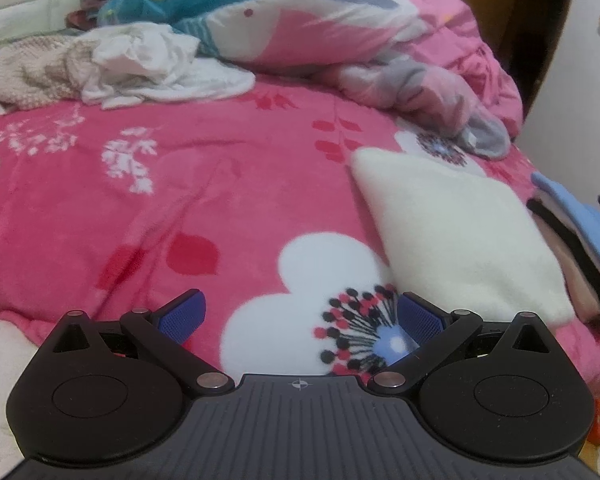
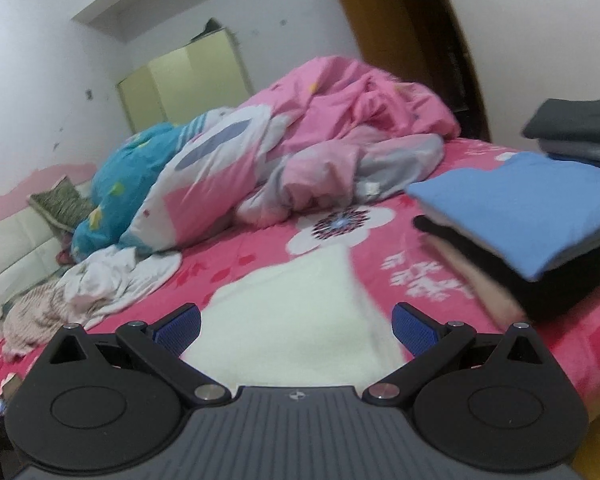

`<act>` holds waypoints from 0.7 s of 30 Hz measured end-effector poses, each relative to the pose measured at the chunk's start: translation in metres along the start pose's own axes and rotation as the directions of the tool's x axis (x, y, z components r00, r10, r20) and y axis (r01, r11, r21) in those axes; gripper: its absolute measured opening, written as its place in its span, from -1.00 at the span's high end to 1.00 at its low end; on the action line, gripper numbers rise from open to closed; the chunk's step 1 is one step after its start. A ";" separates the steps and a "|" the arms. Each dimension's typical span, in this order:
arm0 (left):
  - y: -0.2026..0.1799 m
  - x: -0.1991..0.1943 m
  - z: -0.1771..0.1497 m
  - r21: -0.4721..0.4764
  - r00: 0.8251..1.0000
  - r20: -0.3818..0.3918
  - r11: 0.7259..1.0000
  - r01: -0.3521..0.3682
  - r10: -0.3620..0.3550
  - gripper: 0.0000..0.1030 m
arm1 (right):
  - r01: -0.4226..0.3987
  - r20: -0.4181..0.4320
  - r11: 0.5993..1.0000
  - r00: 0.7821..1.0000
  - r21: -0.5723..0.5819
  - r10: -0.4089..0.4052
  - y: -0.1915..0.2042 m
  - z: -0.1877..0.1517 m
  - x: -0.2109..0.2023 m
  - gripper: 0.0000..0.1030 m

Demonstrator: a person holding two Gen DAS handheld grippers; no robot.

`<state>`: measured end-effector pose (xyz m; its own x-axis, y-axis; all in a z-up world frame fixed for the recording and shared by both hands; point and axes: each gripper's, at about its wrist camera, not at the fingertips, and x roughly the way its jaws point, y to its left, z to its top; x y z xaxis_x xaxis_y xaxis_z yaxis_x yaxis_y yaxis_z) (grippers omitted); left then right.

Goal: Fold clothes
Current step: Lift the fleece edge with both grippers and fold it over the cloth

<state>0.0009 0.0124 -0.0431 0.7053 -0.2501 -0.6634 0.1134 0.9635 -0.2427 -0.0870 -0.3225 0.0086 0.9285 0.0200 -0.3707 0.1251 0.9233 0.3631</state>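
Cream garment [image 2: 300, 320] | folded on bed | just ahead of right tool [image 2: 298, 326], spread wide

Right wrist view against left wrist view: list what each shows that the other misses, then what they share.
Only the right wrist view shows the yellow-green wardrobe and the whole folded stack, blue garment on top. Only the left wrist view shows the big white flower print under the open left gripper. Both show the folded cream garment, the crumpled white clothes, the pink duvet and the doorway. The right gripper is open too.
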 end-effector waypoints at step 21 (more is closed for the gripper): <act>-0.100 0.048 -0.047 0.511 0.990 0.138 0.853 -0.100 0.033 -0.94 | -0.044 -0.099 0.997 0.994 -0.061 0.038 -0.040 -0.024 0.058 -0.55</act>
<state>-0.0101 -0.1007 -0.0839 0.7987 -0.2027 -0.5666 0.3844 0.8963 0.2211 -0.0463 -0.3487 -0.0480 0.8934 0.0930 -0.4395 0.0624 0.9432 0.3263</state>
